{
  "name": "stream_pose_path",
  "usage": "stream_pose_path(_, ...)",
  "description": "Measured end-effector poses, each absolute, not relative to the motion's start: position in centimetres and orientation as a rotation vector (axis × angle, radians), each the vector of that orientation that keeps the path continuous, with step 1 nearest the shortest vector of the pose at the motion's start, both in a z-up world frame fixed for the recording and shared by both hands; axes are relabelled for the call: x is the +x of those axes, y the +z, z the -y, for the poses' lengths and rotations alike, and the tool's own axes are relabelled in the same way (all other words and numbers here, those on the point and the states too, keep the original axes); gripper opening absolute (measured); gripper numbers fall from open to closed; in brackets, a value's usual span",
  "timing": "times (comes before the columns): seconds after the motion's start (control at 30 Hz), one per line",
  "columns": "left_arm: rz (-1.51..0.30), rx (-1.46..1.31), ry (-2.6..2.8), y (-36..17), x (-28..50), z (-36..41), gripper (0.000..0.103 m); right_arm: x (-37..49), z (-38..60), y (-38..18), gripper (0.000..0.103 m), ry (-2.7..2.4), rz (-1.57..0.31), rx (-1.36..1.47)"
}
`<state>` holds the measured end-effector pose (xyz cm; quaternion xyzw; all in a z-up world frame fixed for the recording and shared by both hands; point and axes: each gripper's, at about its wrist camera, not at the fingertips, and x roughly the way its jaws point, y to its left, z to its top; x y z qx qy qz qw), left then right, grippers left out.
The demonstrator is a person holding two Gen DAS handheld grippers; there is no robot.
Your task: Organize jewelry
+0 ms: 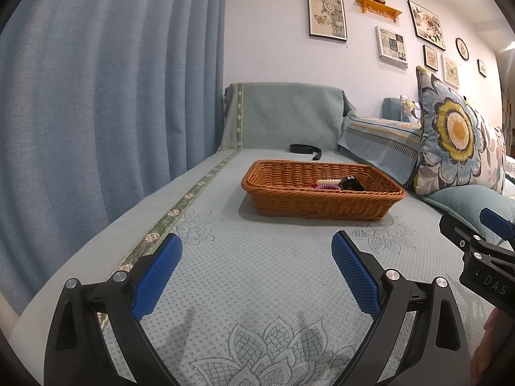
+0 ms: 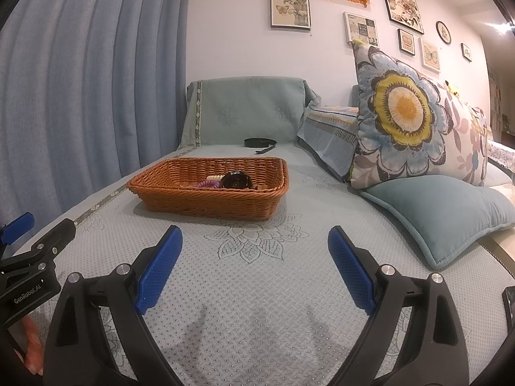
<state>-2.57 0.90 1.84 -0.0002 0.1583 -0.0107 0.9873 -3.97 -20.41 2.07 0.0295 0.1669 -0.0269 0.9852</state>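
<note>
A brown wicker basket sits on the pale green sofa cover; it also shows in the right wrist view. Inside lie a purple coil hair tie, a cream coil hair tie and a round black item. A black band lies on the cover behind the basket. My left gripper is open and empty, short of the basket. My right gripper is open and empty, also short of it. Each gripper shows at the edge of the other's view.
A blue curtain hangs along the left. A flowered cushion and a plain teal cushion lie to the right. The sofa back rises behind the basket. Framed pictures hang on the wall.
</note>
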Motion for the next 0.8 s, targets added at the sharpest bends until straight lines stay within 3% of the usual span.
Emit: stream_pose_path(0.8,-0.319,0.001,-0.023,2.0,-2.47,-0.96,0.091,-3.96,20.42,2.07,0.087,-0.053,-0.336,0.058)
